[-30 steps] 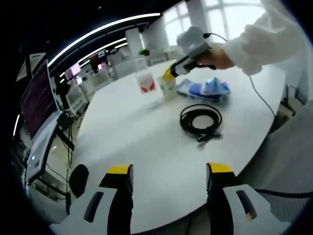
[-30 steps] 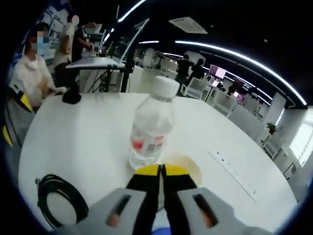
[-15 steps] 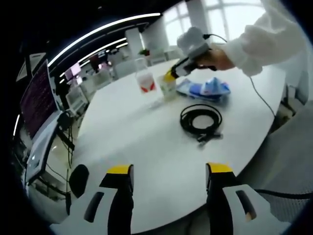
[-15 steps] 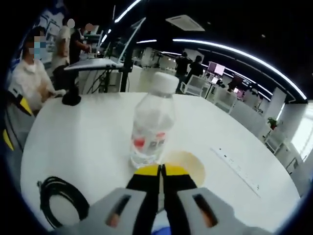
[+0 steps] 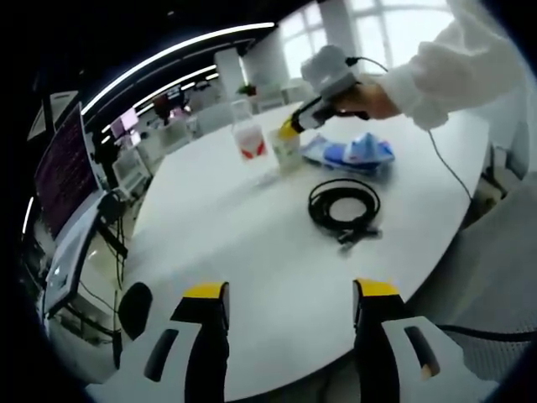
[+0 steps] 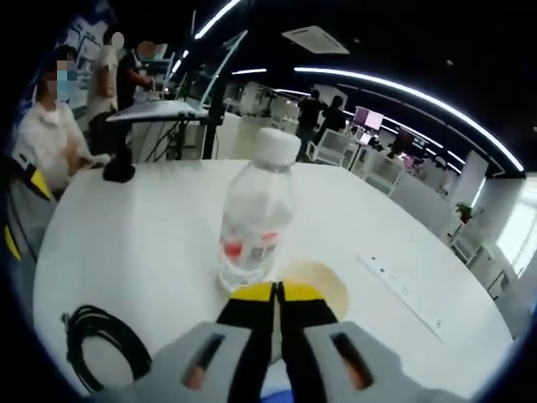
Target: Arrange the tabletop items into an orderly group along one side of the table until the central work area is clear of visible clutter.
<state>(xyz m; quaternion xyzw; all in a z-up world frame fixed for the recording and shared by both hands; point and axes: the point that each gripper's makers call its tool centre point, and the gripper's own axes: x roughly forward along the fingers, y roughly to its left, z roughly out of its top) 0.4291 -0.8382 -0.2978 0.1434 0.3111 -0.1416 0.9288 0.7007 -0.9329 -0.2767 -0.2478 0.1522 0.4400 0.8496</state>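
Note:
On the round white table [image 5: 252, 243] a clear water bottle [image 5: 249, 138] with a red label stands upright, and a pale paper cup [image 5: 288, 149] stands right beside it. My right gripper [image 5: 290, 128], held by a hand in a white sleeve, is shut on the cup's rim. In the right gripper view its yellow-tipped jaws [image 6: 273, 292] are pressed together on the near edge of the cup [image 6: 323, 281], and the bottle [image 6: 253, 220] rises just behind. My left gripper [image 5: 292, 290] hangs open over the near table edge, holding nothing.
A coiled black cable [image 5: 344, 206] lies mid-table and also shows as the cable [image 6: 99, 346] in the right gripper view. A crumpled blue cloth [image 5: 352, 151] lies beside the cup. A socket strip [image 6: 404, 295] is set in the table. People and desks stand behind; a monitor [image 5: 65, 172] is at left.
The right gripper's view has drifted slightly while it stays shut on the cup. The bottle, cable, cloth and left gripper have not moved.

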